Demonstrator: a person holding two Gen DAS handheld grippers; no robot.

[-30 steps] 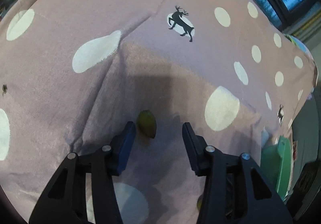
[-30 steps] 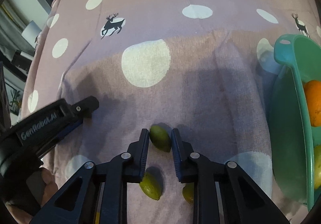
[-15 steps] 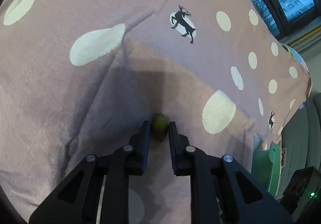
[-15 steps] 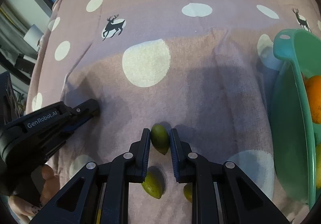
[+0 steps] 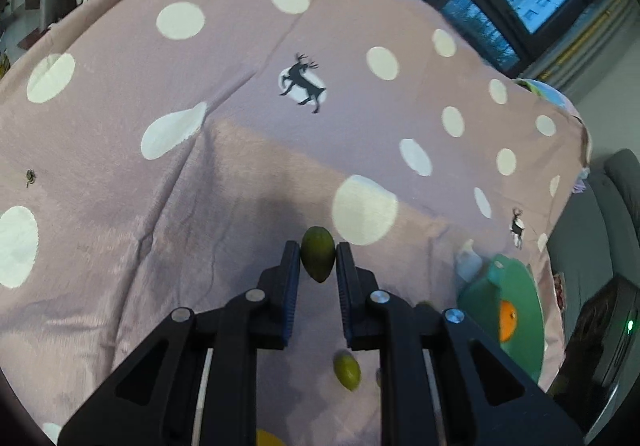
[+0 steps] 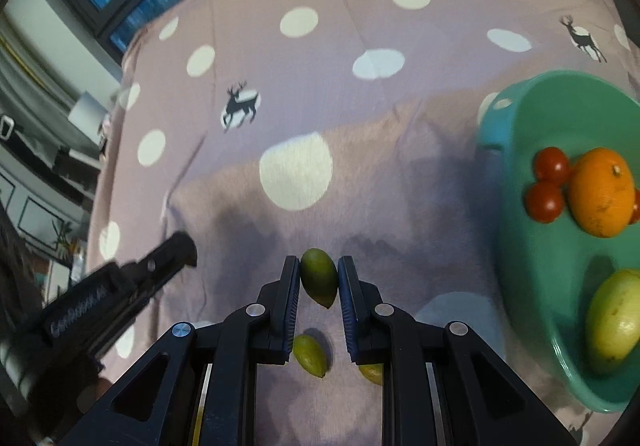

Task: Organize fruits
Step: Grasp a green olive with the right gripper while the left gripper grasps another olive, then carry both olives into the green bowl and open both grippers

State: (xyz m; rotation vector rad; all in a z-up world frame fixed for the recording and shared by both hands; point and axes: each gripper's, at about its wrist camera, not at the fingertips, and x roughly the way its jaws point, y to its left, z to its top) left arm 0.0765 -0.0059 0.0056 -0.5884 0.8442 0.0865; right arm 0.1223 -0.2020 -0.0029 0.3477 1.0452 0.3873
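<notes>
Fruits sit in both of your grips: the left gripper (image 5: 318, 260) has its jaws closed tight on a small green fruit (image 5: 317, 258), and the right gripper (image 6: 319, 278) is clamped on a second green fruit (image 6: 319, 277), each pinched across its narrow middle and apparently clear of the dotted cloth (image 6: 360, 26). Both look light, firm and smooth-skinned, so you should judge them prone to squirting out endwise; hold at the widest girth, not the tapered tips. Below your right jaws two more green fruits (image 6: 309, 355) lie on the cloth. Toward the cloth's right edge stands the teal bowl (image 6: 520, 246), holding an orange (image 6: 602, 192) and tomatoes (image 6: 546, 201).
</notes>
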